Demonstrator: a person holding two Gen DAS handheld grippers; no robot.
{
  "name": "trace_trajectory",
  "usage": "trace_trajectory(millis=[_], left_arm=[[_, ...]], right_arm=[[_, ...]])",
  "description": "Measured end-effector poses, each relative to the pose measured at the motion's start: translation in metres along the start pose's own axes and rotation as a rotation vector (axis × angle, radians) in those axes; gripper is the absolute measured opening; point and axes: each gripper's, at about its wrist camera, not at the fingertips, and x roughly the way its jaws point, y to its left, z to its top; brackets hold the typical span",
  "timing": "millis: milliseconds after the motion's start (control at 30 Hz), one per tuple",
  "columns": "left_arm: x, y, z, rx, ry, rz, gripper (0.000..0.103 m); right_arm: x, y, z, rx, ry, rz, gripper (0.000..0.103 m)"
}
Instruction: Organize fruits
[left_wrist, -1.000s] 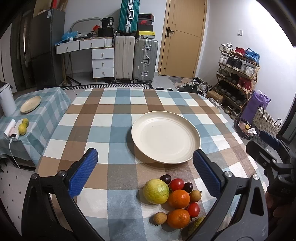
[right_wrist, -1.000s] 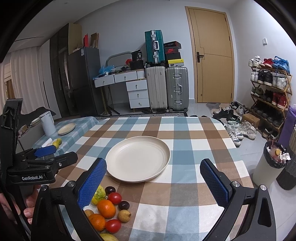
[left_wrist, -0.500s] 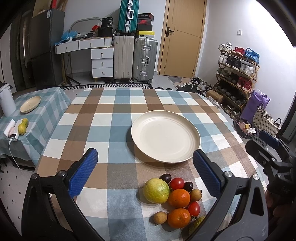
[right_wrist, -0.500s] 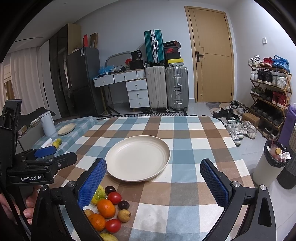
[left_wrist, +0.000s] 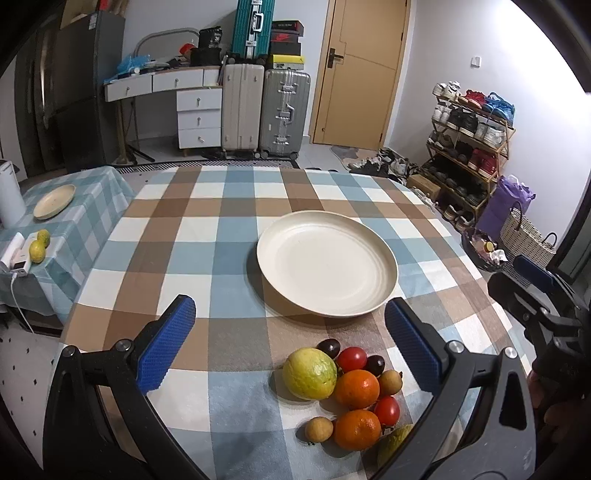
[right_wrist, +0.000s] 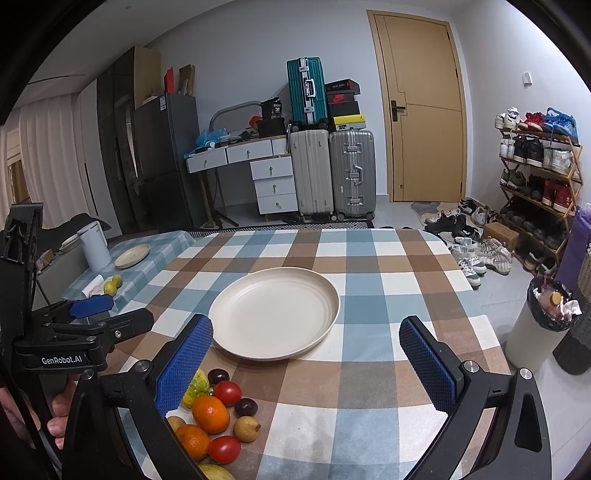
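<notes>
Hovering over the near edge of the checkered table (left_wrist: 207, 229), the left gripper (left_wrist: 291, 339) has its blue pads spread wide with nothing between them. Right gripper (right_wrist: 306, 354) likewise wide open and empty, held above the table to the right of the fruit. Cream plate (left_wrist: 327, 262) sits bare near the table's middle. Fruit pile lies just in front of the plate, near the front edge: a yellow-green guava (left_wrist: 309, 373) at the left of the pile, touching an orange (left_wrist: 357, 384); second orange (left_wrist: 357, 429) closer to the camera. Two red tomatoes (left_wrist: 351, 359) (left_wrist: 387, 410), two dark plums (left_wrist: 329, 347) (left_wrist: 374, 364), and two small tan round fruits (left_wrist: 390, 382) (left_wrist: 319, 429) are packed around them. Another greenish fruit (left_wrist: 392, 443) is partly hidden behind the left gripper's right finger. Side table (left_wrist: 85, 206) to the left holds a small plate (left_wrist: 54, 201) and two yellow-green fruits (left_wrist: 40, 245). A hand (right_wrist: 61, 410) grips the left gripper's handle in the right wrist view.
</notes>
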Motion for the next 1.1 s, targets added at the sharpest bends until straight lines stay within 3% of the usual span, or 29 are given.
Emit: trace_trajectory(millis=[400, 867, 1100], left_arm=[[0.033, 0.015, -0.014, -0.059, 0.14, -0.128, 0.102], [0.086, 0.042, -0.034, -0.197, 0.284, -0.295, 0.102], [0.108, 0.05, -0.037, -0.24, 0.345, -0.386, 0.08]], right_arm=[[0.011, 0.0, -0.009, 0.002, 0.035, -0.001, 0.103], [0.033, -0.001, -0.017, 0.008, 0.094, 0.008, 0.103], [0.045, 0.001, -0.019, 0.003, 0.12, 0.016, 0.103]])
